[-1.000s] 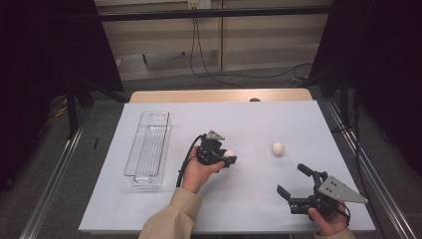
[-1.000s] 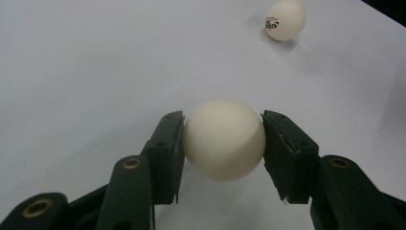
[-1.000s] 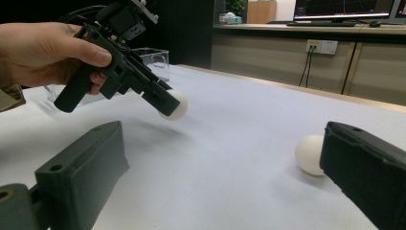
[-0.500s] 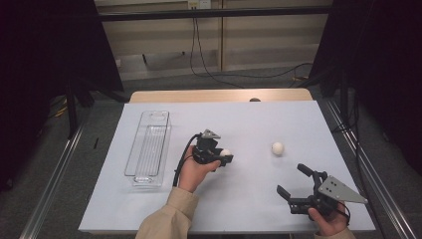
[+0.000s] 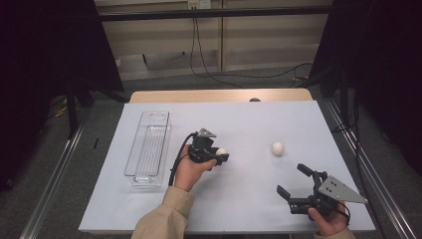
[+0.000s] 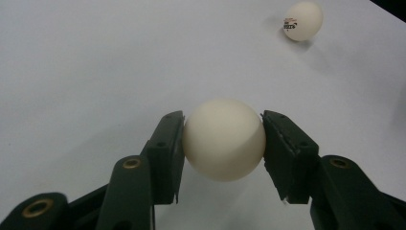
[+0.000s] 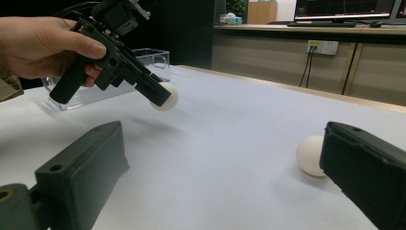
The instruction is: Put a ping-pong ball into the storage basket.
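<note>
- We see the left tool [image 5: 219, 155] near the middle of the high view, its jaws pinching a white ball [image 5: 221, 151]; in the left gripper view both pads press on the held ball's sides.
- In the right gripper view the held ball hangs clear above the white tabletop [image 5: 239, 124], with its shadow on the sheet below.
- We find a second ball [image 5: 277, 148] lying free on the tabletop, right of centre in the high view and well apart from the left tool.
- The right tool [image 5: 294, 185] sits at the lower right of the high view, jaws spread with nothing between them, close to the sheet's near edge.
- A clear tray [image 5: 149, 144] lies lengthwise at the left of the high view, just inside the sheet's left edge.
- We note bare sheet between tray and left tool, and between the two tools.
</note>
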`<state>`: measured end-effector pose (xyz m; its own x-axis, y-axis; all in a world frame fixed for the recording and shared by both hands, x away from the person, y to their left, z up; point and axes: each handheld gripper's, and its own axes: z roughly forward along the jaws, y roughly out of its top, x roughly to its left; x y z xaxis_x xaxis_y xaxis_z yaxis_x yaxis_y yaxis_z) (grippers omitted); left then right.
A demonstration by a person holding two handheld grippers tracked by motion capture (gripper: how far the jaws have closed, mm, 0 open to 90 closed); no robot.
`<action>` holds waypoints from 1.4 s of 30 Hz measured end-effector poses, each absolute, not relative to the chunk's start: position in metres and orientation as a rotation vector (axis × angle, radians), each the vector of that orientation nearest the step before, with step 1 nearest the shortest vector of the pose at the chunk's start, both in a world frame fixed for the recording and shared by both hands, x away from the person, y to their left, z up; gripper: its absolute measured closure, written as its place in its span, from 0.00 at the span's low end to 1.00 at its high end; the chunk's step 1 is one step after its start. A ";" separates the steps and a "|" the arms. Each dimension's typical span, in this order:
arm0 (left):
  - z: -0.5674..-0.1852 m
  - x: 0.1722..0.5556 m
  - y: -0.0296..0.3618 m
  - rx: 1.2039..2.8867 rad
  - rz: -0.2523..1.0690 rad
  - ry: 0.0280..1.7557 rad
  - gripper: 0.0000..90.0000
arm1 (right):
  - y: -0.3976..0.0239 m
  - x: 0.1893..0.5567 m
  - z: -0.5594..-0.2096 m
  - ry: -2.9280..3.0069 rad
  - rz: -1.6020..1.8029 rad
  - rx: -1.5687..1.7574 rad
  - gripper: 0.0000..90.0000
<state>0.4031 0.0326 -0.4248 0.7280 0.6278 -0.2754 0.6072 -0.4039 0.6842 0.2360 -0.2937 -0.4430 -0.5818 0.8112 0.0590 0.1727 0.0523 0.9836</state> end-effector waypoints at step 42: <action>-0.412 0.408 0.059 2.113 0.061 0.975 0.57 | -0.293 0.236 -0.443 1.808 1.572 0.987 0.02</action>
<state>0.4076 0.0592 -0.4116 0.7028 0.6603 -0.2647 0.6225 -0.3908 0.6781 0.2364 -0.2927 -0.4432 -0.5833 0.8098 0.0633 0.1750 0.0492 0.9833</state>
